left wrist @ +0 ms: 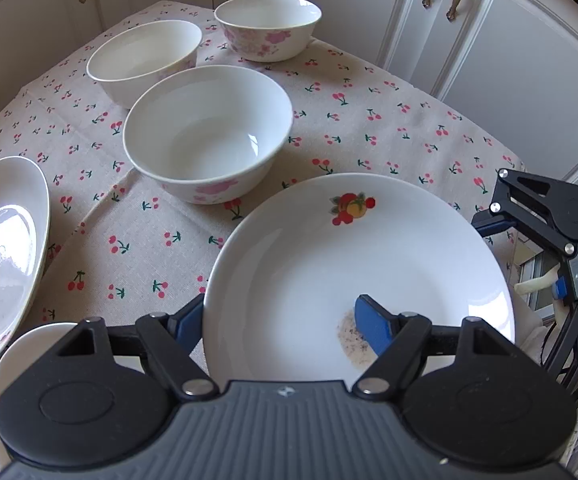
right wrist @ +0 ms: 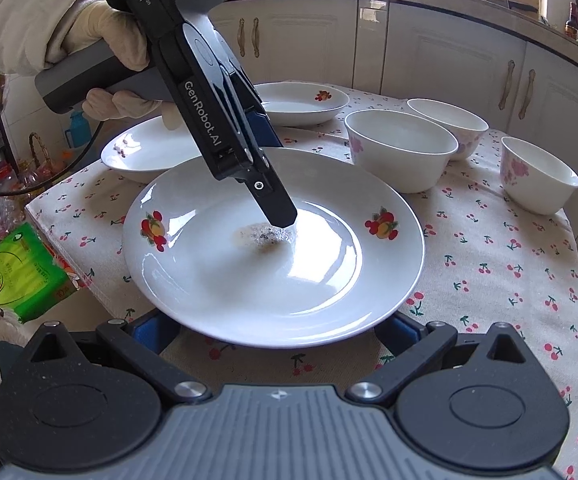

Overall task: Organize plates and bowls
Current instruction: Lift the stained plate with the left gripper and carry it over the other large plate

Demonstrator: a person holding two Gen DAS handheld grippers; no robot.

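Observation:
A white plate with fruit prints (left wrist: 329,264) (right wrist: 273,264), with a dark smudge at its centre, sits near the table's front. My left gripper (left wrist: 281,326) straddles its near-left rim, one blue finger (left wrist: 371,330) inside the plate and one outside; its jaws stand wide apart. In the right wrist view the left gripper (right wrist: 277,200) reaches down into the plate. My right gripper (right wrist: 277,330) is open, with its fingers under the plate's near edge. Two more plates (right wrist: 301,100) (right wrist: 149,152) and three bowls (left wrist: 209,132) (left wrist: 145,56) (left wrist: 269,24) stand on the table.
A cherry-print tablecloth (left wrist: 369,120) covers the table. White cabinets (left wrist: 509,40) stand close behind. A green tissue pack (right wrist: 25,276) and clutter lie left of the table. The right gripper's body (left wrist: 549,216) shows at the plate's right.

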